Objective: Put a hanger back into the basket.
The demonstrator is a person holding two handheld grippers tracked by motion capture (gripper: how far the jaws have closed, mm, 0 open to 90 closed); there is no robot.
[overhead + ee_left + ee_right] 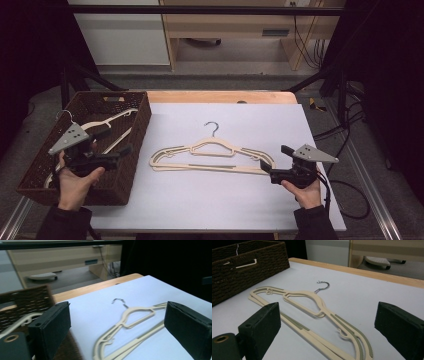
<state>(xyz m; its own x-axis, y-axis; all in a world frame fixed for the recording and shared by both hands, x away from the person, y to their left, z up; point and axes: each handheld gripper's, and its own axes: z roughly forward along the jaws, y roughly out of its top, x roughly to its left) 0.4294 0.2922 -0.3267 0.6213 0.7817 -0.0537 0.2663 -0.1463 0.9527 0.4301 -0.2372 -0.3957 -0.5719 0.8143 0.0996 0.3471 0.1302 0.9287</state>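
A cream hanger (212, 154) with a metal hook lies flat on the white mat, seemingly stacked on a second one of the same kind. My left gripper (116, 141) hovers over the right wall of the brown wicker basket (145, 117) and points toward the hanger (130, 315); its jaws stand open with nothing between them (117, 308). My right gripper (274, 156) rests low at the hanger's right end, open, with the hanger's arm (312, 305) lying on the mat ahead of its jaws (328, 311), apart from both pads.
Inside the basket (249, 267) lies another cream hanger (112, 120). The mat (225, 200) covers a wooden table whose far edge (220, 96) shows bare wood. Black frame bars and cables stand around the table's sides.
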